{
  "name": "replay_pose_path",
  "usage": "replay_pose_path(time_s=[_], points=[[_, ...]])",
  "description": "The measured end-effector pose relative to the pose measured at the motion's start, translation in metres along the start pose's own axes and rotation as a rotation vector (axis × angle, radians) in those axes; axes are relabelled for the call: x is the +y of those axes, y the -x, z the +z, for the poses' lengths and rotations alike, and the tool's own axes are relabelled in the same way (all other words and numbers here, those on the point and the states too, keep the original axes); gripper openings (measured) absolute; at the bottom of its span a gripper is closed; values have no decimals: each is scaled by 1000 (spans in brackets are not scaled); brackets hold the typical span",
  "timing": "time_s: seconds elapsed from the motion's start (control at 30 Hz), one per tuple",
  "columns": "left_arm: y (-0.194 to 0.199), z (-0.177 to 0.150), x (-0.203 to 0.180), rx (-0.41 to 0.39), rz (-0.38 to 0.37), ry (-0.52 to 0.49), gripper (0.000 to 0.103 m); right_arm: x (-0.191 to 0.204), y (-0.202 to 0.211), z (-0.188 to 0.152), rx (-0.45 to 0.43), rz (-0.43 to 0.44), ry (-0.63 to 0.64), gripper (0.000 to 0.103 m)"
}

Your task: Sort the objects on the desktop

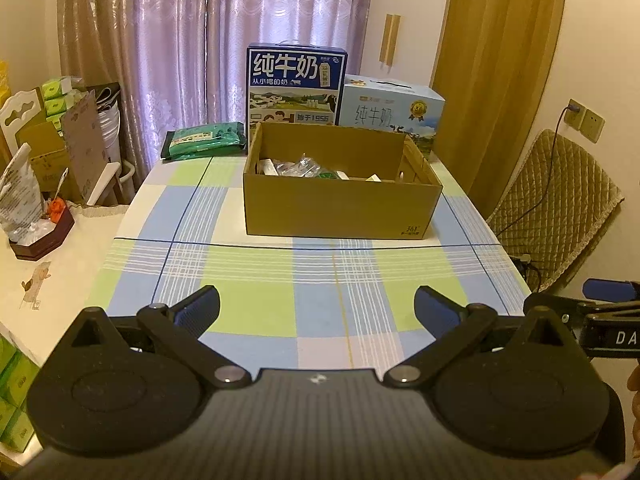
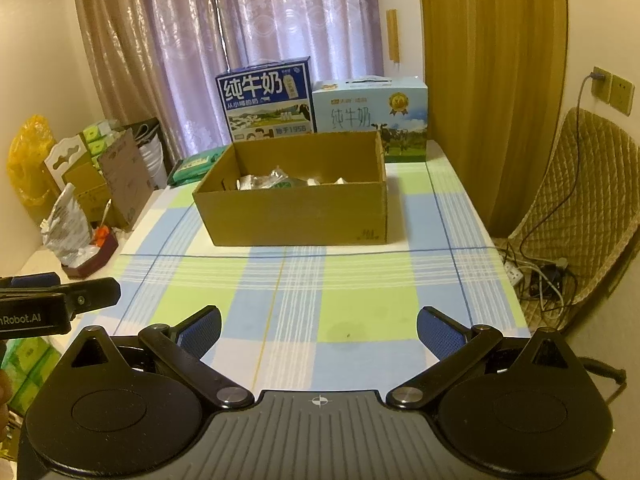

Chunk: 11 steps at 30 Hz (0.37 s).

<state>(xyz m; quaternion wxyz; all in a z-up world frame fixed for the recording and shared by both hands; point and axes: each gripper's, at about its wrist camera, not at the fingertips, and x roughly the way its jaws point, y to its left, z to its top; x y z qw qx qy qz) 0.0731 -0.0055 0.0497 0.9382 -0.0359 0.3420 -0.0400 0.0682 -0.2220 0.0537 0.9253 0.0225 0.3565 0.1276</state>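
One open cardboard box is sitting in the middle of the table, and the small packets lying inside it are too jumbled to count. Two milk cartons are standing at the far edge: one dark blue carton and one pale blue carton just to its right. One green package is lying at the far left corner. Two grippers are showing, the left gripper and the right gripper, each spreading two blue-padded fingers wide. One quilted chair is standing to the right of the table.
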Motion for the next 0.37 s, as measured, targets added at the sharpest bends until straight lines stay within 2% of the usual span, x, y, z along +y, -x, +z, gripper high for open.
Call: replay_pose_path(time_s=[0.37], points=[[-5,-2,-3,6,-9,-12,102,-5,-2,-4,5,-2,-20,101]])
